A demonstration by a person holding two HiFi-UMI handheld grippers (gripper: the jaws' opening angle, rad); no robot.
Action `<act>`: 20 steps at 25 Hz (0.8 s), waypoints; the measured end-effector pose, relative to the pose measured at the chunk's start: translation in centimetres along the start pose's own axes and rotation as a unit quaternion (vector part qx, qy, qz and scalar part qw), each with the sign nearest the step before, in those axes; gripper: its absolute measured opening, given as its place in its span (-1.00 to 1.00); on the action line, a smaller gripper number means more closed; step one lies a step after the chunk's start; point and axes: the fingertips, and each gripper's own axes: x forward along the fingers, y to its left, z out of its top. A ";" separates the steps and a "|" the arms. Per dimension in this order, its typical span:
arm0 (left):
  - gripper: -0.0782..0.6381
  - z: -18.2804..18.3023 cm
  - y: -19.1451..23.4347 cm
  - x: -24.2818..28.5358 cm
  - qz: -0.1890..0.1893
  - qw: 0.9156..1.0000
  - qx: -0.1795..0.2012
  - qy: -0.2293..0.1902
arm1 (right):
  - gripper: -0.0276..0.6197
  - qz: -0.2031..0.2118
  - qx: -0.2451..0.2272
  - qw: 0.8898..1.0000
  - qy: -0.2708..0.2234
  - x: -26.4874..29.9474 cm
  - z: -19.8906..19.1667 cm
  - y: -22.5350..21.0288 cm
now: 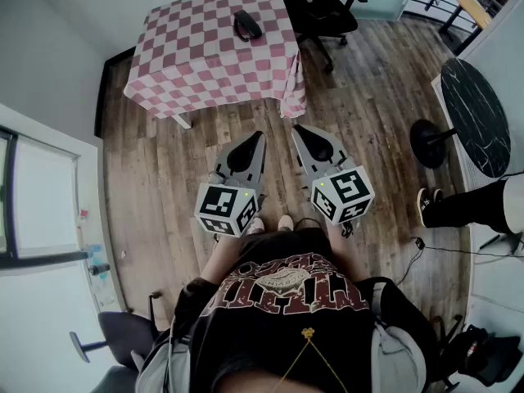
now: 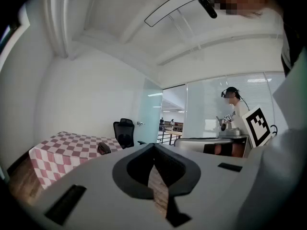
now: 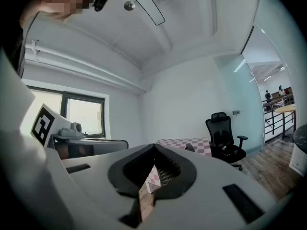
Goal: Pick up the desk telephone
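I see the left gripper (image 1: 257, 137) and right gripper (image 1: 300, 131), jaws closed and empty, well apart from the desk telephone (image 1: 246, 24) on the checkered table (image 1: 196, 65).

Office, meeting-room sort. Black swivel chair (image 1: 323, 11) beside a table (image 1: 205, 64) in pink checked cloth, phone (image 1: 246, 24) on it. Plank floor (image 1: 368, 97), white walls (image 2: 96, 95), glass partition (image 2: 211, 114). Round black table (image 1: 475, 113) off to one side.
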 end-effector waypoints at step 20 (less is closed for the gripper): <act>-0.78 -1.9 0.1 1.2 0.028 0.999 -0.005 0.025 | -0.86 0.048 0.007 0.999 0.019 0.5 -1.4 -1.4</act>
